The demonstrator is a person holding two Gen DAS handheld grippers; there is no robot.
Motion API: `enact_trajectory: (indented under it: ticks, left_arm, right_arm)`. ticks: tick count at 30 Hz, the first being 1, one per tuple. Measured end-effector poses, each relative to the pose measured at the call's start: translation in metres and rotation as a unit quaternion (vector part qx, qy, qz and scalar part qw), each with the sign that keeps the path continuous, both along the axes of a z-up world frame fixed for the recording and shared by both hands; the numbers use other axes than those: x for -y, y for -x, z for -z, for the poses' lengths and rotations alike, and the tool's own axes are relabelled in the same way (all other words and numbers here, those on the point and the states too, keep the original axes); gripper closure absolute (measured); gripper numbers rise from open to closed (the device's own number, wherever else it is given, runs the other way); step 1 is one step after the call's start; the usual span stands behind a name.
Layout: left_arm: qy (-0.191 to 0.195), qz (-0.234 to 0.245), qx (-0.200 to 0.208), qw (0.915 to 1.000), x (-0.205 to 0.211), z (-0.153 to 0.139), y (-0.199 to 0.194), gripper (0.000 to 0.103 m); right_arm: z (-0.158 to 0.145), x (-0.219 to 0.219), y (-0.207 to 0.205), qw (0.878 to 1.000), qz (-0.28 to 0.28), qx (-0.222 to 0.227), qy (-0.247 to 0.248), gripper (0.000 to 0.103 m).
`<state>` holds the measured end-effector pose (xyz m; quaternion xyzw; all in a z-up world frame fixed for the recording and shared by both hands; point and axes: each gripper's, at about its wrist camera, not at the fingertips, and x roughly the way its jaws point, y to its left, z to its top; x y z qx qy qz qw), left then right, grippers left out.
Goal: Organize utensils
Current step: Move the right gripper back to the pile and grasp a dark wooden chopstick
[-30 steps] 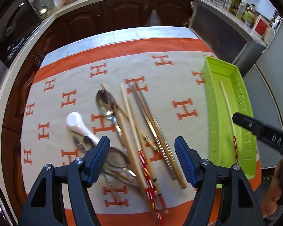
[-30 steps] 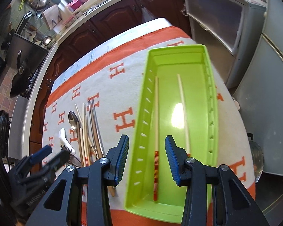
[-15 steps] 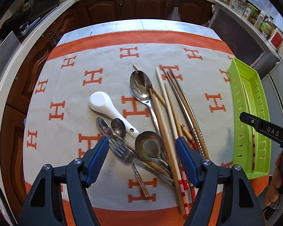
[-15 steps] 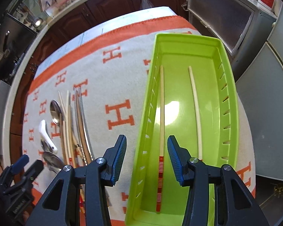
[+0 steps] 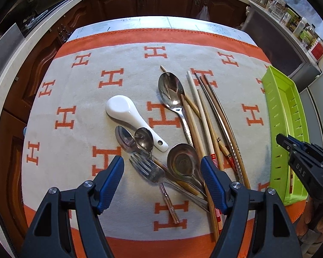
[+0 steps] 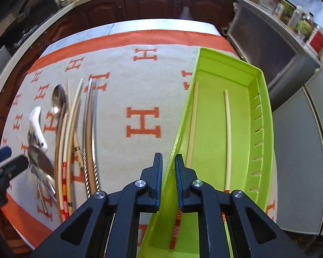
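A heap of utensils lies on the cloth: a white ceramic spoon, a large metal spoon, two small spoons, a fork, a ladle-like spoon and several chopsticks. My left gripper is open, low over the fork and ladle spoon. The green tray holds two chopsticks. My right gripper has its jaws narrowed around the tray's left wall; whether they clamp it I cannot tell.
An orange and cream cloth with H marks covers the table. Dark wood cabinets stand behind. A counter with bottles and grey appliances stand to the right, beyond the tray. The right gripper shows by the tray.
The left gripper has swung left to face the utensil heap. The right gripper's jaws have narrowed from wide open and now straddle the tray's left wall.
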<state>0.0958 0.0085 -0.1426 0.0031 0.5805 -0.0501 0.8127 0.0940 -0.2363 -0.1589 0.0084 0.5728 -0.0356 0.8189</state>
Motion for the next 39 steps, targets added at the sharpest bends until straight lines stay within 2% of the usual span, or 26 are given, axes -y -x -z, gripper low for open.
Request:
enact_trajectory:
  ticks: [5, 11, 17, 25, 28, 30, 32, 35, 39]
  left_arm:
    - [0.0, -0.008, -0.006, 1.0, -0.006, 0.003, -0.001, 0.031]
    - [-0.002, -0.012, -0.003, 0.9999, -0.011, 0.0, 0.0, 0.03]
    - [0.0, -0.009, 0.004, 1.0, -0.012, -0.009, 0.002, 0.03]
    - [0.03, 0.018, 0.012, 0.9993, -0.008, -0.038, -0.01, 0.032]
    - [0.048, 0.025, 0.008, 0.9985, -0.006, -0.047, -0.021, 0.041]
    - [0.073, 0.026, -0.007, 0.997, -0.006, -0.047, -0.028, 0.049]
    - [0.087, 0.025, -0.02, 0.9957, -0.006, -0.043, -0.034, 0.064]
    - [0.092, 0.022, -0.038, 0.9947, -0.004, -0.031, -0.039, 0.082]
    - [0.098, 0.015, -0.069, 0.9927, -0.004, -0.011, -0.04, 0.083]
  right_arm:
    - [-0.003, -0.014, 0.011, 0.999, -0.039, 0.005, 0.012, 0.093]
    - [-0.004, -0.024, 0.017, 0.998, -0.061, -0.005, 0.009, 0.093]
    - [-0.016, -0.01, 0.012, 0.998, -0.025, -0.026, -0.053, 0.089]
    - [-0.067, -0.016, 0.004, 0.994, -0.035, 0.018, -0.1, 0.089]
    - [-0.071, -0.026, -0.008, 0.989, -0.054, 0.0, -0.135, 0.089]
    - [-0.063, -0.033, -0.019, 0.986, -0.061, -0.027, -0.151, 0.089]
    - [-0.051, -0.038, -0.029, 0.987, -0.058, -0.05, -0.144, 0.089]
    - [-0.03, -0.044, -0.039, 0.984, -0.059, -0.084, -0.146, 0.09]
    - [-0.011, -0.047, -0.047, 0.983, -0.057, -0.11, -0.137, 0.092]
